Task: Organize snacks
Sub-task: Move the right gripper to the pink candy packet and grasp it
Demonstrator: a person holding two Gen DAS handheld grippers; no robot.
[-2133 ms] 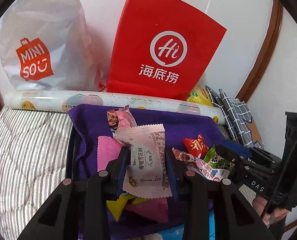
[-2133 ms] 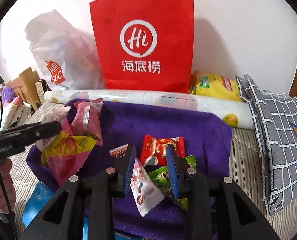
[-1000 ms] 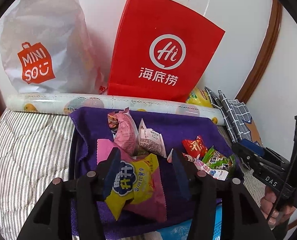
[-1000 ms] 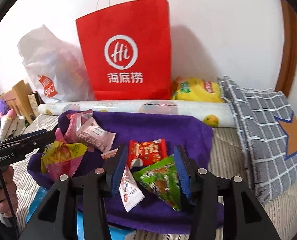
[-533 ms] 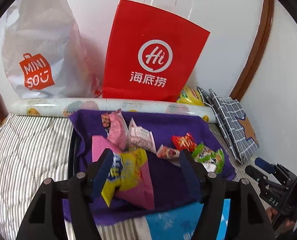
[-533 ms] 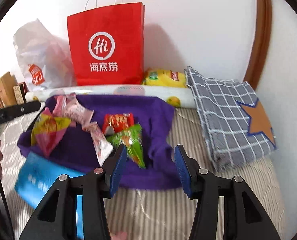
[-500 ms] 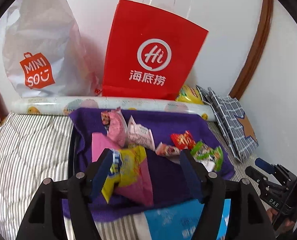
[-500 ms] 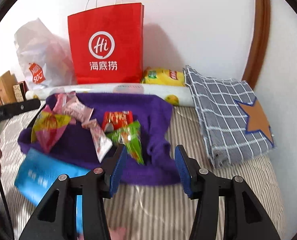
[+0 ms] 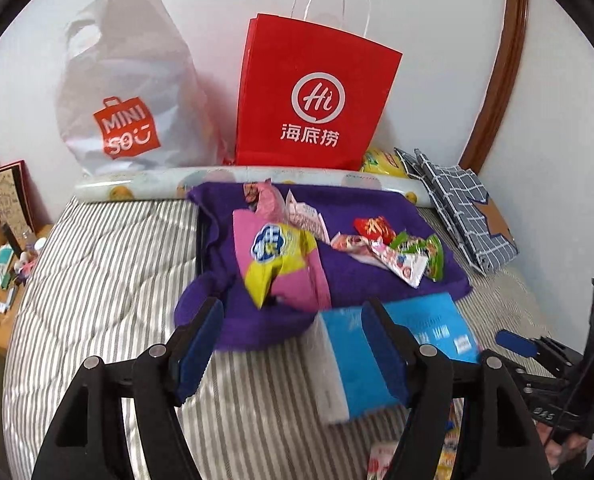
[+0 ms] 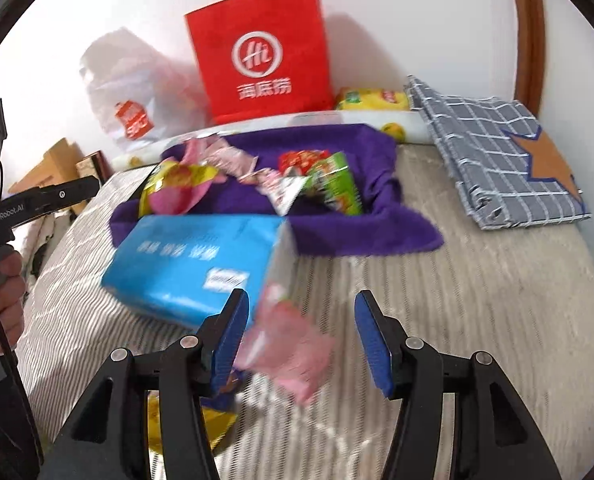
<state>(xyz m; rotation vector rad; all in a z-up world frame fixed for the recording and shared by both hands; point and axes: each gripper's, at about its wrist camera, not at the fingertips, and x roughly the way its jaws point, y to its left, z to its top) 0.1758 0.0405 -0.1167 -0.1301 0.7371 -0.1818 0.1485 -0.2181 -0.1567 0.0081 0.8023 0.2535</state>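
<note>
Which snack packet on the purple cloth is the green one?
The green packet lies at the purple cloth's right end, beside the red packet; the other packets are pink, white, yellow or red.

A pink packet (image 10: 287, 354) between the right tongs (image 10: 301, 338) is smeared by motion; whether it touches a pad is unclear. The blue pack's (image 9: 355, 364) lettering is blurred. Snack wrappers (image 9: 449, 456) at the left view's bottom edge are cut off, unreadable.

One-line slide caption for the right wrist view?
Open right claw above a blurred pink packet, beside a blue pack and snacks on a purple towel.
</note>
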